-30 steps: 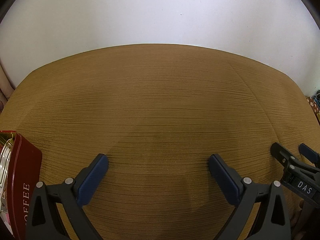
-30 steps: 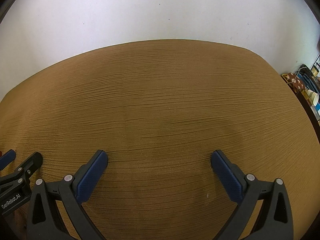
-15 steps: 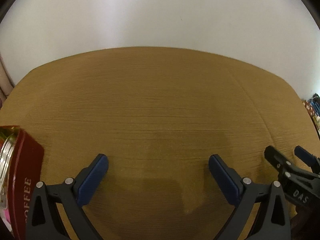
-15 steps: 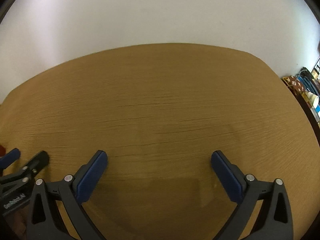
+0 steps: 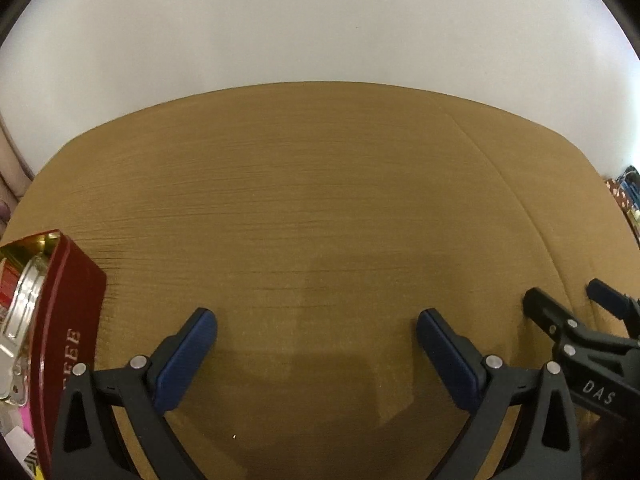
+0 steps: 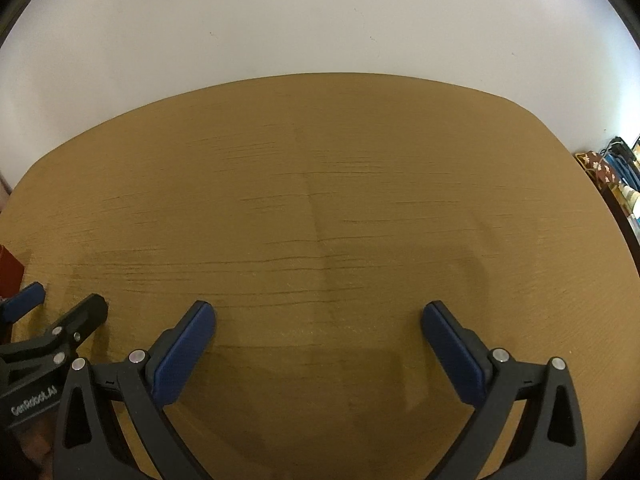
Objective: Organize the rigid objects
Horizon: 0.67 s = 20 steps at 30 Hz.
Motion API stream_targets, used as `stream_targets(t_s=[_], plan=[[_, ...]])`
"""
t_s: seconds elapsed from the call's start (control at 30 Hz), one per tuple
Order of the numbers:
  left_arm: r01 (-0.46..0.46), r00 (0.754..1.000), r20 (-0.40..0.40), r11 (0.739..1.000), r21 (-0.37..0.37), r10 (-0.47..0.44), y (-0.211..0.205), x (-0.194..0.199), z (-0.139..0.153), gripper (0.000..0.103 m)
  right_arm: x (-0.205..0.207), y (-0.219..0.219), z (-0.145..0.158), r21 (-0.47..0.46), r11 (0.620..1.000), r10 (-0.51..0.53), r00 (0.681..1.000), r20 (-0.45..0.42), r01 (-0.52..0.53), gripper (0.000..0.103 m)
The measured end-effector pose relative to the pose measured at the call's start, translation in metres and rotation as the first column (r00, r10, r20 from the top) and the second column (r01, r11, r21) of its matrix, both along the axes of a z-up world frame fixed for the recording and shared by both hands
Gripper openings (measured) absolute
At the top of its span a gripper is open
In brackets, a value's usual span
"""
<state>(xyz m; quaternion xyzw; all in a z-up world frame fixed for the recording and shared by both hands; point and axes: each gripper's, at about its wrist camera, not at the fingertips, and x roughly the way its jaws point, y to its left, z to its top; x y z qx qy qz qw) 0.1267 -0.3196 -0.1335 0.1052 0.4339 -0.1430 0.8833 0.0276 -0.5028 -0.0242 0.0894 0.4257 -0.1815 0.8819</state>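
Observation:
A dark red tin box [image 5: 68, 320] lettered "COFFEE" stands open at the far left of the left wrist view, with a silver metal clip [image 5: 20, 312] and other small items inside. A sliver of the box [image 6: 10, 270] shows at the left edge of the right wrist view. My left gripper [image 5: 316, 320] is open and empty over the brown cloth, to the right of the box. My right gripper [image 6: 318, 314] is open and empty. It also shows in the left wrist view [image 5: 576, 300], to the right of the left gripper. The left gripper also shows in the right wrist view [image 6: 60, 300].
A brown ribbed cloth [image 5: 320, 200] covers the table [image 6: 320, 184], which ends at a white wall [image 6: 320, 20]. Cluttered shelves [image 6: 620, 184] stand past the table's right edge. Colourful scraps [image 5: 16, 432] lie beside the box at the lower left.
Both grippers have pulled back and tilted a little, so more wall shows. The red box shows further into the left view. Both grippers stay open.

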Motion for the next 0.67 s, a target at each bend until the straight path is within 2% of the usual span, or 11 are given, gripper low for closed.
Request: stream_targets(t_s=[0.13, 0.37, 0.53, 0.67], plan=[[0.003, 0.994, 0.108, 1.0, -0.001, -0.003, -0.002, -0.014, 0.014, 0.103, 0.0, -0.001, 0.001, 0.003, 1.0, 0.0, 1.0, 0.003, 0.0, 0.103], [-0.002, 0.983, 0.182, 1.0, -0.009, 0.003, 0.005, -0.036, 0.039, 0.103, -0.02, -0.002, 0.014, -0.012, 1.0, -0.011, 0.999, 0.032, 0.012, 0.103], [-0.004, 0.983, 0.181, 0.998, -0.058, 0.015, 0.026, -0.061, 0.064, 0.103, -0.039, 0.012, 0.042, -0.07, 0.998, 0.0, 0.996, 0.087, 0.006, 0.103], [-0.052, 0.987, 0.147, 0.99, -0.128, 0.071, 0.06, -0.081, 0.088, 0.103, -0.059, 0.034, 0.074, -0.127, 0.992, 0.036, 0.989, 0.146, -0.018, 0.103]])
